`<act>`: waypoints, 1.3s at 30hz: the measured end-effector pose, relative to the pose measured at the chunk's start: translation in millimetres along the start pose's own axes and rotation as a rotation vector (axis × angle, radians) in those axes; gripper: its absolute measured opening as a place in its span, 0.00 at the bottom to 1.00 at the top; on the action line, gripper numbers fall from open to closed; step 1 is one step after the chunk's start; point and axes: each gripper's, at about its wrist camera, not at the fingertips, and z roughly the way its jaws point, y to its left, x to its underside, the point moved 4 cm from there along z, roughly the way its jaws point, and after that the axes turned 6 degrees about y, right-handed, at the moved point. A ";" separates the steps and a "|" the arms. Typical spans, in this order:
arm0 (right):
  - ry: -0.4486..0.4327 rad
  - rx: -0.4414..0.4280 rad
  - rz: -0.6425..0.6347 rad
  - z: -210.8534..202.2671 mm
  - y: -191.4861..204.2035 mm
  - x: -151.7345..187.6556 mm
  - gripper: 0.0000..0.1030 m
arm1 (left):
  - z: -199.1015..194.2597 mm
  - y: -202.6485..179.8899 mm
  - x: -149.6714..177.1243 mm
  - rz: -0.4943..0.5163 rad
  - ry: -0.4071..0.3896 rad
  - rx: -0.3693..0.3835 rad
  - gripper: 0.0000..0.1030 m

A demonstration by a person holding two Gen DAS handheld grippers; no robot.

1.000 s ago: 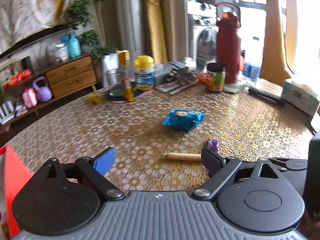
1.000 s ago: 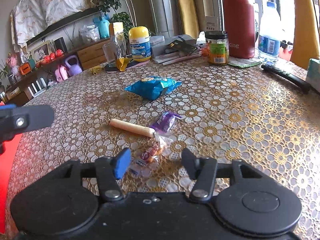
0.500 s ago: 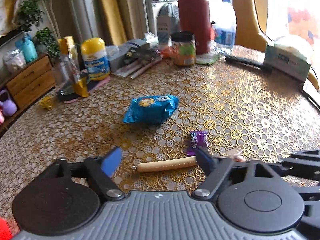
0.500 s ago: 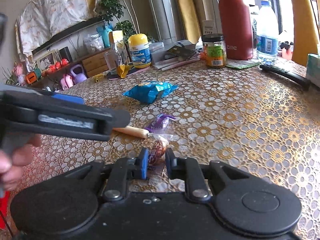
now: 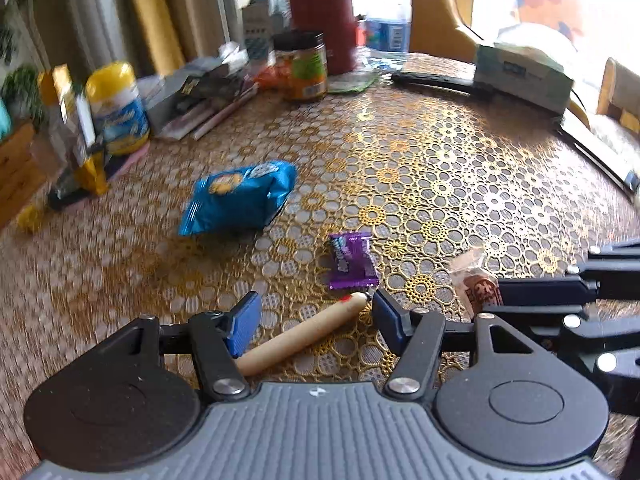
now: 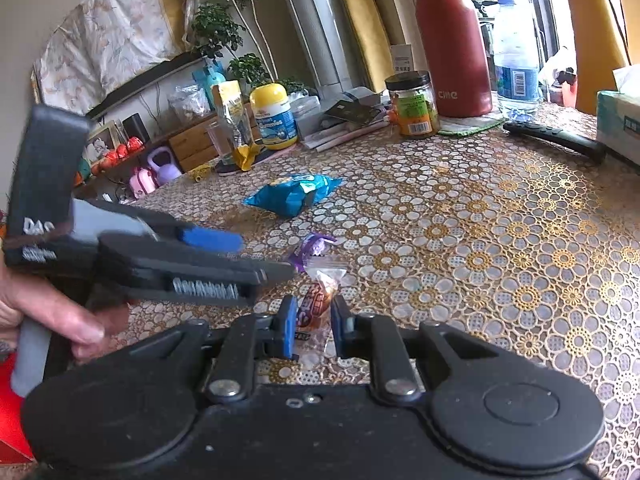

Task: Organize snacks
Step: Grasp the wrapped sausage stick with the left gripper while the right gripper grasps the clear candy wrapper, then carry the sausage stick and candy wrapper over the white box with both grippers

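A tan sausage stick (image 5: 304, 334) lies on the table between the fingers of my open left gripper (image 5: 316, 318), which is low over it. A purple candy wrapper (image 5: 351, 260) lies just beyond it, and a blue snack bag (image 5: 240, 198) farther back. My right gripper (image 6: 311, 320) is shut on a small clear-wrapped orange-brown candy (image 6: 318, 300) at table level. The candy also shows in the left wrist view (image 5: 478, 286), held by the right gripper's fingers (image 5: 536, 292). The left gripper shows in the right wrist view (image 6: 160, 260), held by a hand. The blue bag (image 6: 294, 194) and purple wrapper (image 6: 310, 246) show there too.
At the table's far side stand a red thermos (image 6: 452, 40), a water bottle (image 6: 516, 56), a jar (image 6: 412, 106), a yellow-lidded bottle (image 6: 274, 116), papers and a glass. A tissue box (image 5: 520, 72) and a black tool (image 6: 556, 140) lie at right. A red box edge (image 6: 12, 408) is at left.
My left gripper has moved forward and down around the sausage stick. My right gripper has closed on the clear-wrapped candy.
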 end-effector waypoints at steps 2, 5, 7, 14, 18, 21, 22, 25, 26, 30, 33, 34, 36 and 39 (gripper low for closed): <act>-0.001 -0.005 0.002 -1.3 0.2 0.0 0.16 | -2.3 -2.3 1.8 -0.004 0.000 0.012 0.37; -0.004 -0.009 0.005 -3.5 0.4 -0.5 0.16 | -6.8 -9.5 4.7 0.004 0.009 -0.040 0.24; -0.008 -0.010 0.007 -4.3 0.3 -1.2 0.16 | -8.6 -10.3 7.0 -0.019 0.016 -0.069 0.13; -0.010 -0.015 0.007 -5.5 2.6 0.6 0.16 | -21.3 -0.3 17.0 -0.184 0.004 -0.097 0.09; -0.016 -0.014 0.000 -7.9 5.0 0.3 0.16 | -39.3 1.3 21.0 -0.236 -0.026 -0.107 0.09; -0.024 -0.016 -0.008 -11.6 7.8 -1.4 0.16 | -55.6 0.4 24.6 -0.265 -0.048 -0.112 0.09; -0.027 -0.016 -0.012 -13.6 9.4 -1.1 0.16 | -61.3 -0.5 26.2 -0.273 -0.056 -0.116 0.09; -0.038 -0.019 -0.024 -19.1 15.5 -2.4 0.16 | -78.6 -4.7 31.3 -0.287 -0.081 -0.131 0.09; -0.041 -0.020 -0.028 -20.9 17.4 -2.8 0.16 | -84.6 -5.8 33.8 -0.297 -0.088 -0.134 0.09; -0.056 -0.021 -0.045 -29.8 26.3 -4.3 0.16 | -107.8 -10.6 44.0 -0.332 -0.121 -0.147 0.09; -0.067 -0.024 -0.060 -36.1 34.1 -4.7 0.16 | -125.0 -14.1 51.7 -0.355 -0.145 -0.156 0.09; -0.069 -0.027 -0.065 -37.8 36.7 -4.7 0.16 | -131.1 -15.2 54.6 -0.361 -0.152 -0.162 0.09; -0.075 -0.033 -0.077 -42.2 43.9 -4.8 0.16 | -140.8 -16.5 60.4 -0.374 -0.165 -0.168 0.09; -0.083 -0.043 -0.100 -48.3 55.3 -4.5 0.16 | -153.4 -16.5 70.4 -0.393 -0.181 -0.176 0.09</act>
